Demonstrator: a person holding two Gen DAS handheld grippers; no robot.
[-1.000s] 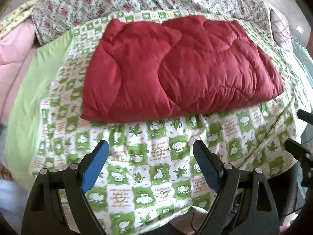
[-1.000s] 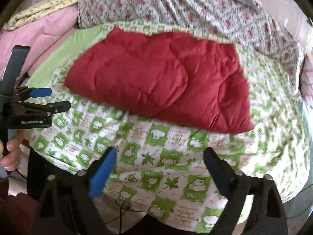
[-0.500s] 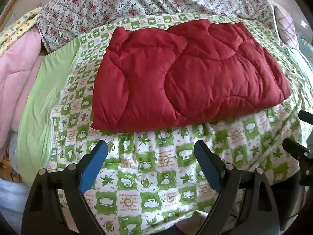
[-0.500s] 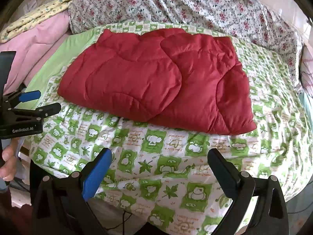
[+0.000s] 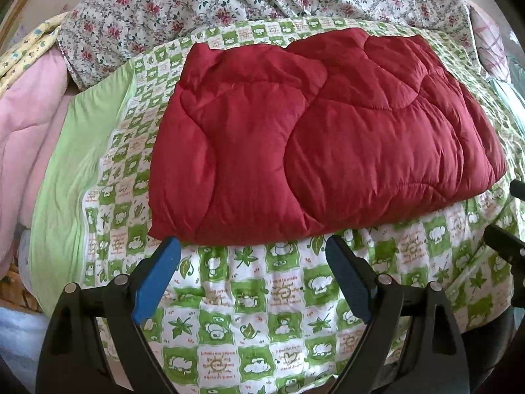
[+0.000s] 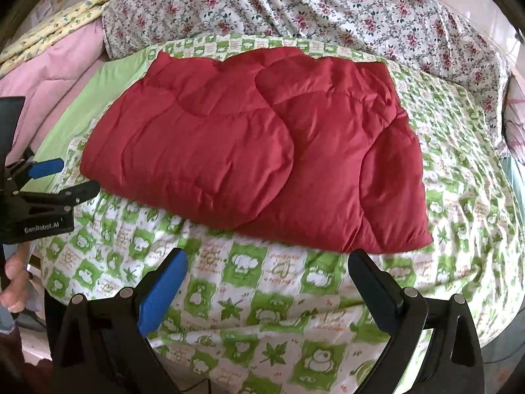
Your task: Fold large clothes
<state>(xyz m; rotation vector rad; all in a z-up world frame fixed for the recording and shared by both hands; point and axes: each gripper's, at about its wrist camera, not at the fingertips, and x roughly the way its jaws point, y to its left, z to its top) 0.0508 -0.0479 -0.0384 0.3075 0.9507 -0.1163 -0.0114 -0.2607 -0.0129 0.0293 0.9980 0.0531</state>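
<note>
A dark red quilted garment (image 5: 321, 138) lies folded into a wide rectangle on the green-and-white checked sheet (image 5: 282, 295); it also shows in the right wrist view (image 6: 256, 151). My left gripper (image 5: 252, 252) is open and empty, its tips just short of the garment's near edge toward the left corner. It also shows from the side in the right wrist view (image 6: 62, 177). My right gripper (image 6: 267, 262) is open and empty, just short of the near edge toward the right corner. Its tips show at the right edge of the left wrist view (image 5: 508, 216).
A floral blanket (image 6: 328, 10) lies bunched behind the garment. Pink bedding (image 5: 29, 124) and a yellow patterned cloth (image 6: 69, 16) lie at the left. The checked sheet (image 6: 262, 328) drops over the bed's near edge below my grippers.
Both grippers have moved forward toward the garment's near edge, which now looks larger and closer. Both stay open and empty. The garment has not moved.
</note>
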